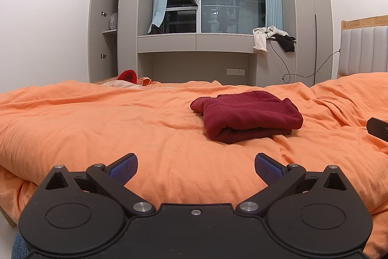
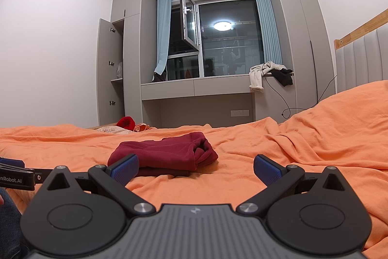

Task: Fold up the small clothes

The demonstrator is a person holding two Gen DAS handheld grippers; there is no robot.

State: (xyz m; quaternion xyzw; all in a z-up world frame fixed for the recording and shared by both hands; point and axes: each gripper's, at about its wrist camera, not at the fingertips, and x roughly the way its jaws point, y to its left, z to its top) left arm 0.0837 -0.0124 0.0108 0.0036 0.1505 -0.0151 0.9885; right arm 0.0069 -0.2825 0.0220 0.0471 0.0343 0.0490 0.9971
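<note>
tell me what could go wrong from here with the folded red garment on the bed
The dark red garment lies folded on the soft, wrinkled orange duvet, with both grippers open and clear of it. If the left gripper or right gripper pinches only the top layer, the fold may fall open. A low approach might also catch the duvet along with it. The loose end on its right side could spill out if nudged.
</note>
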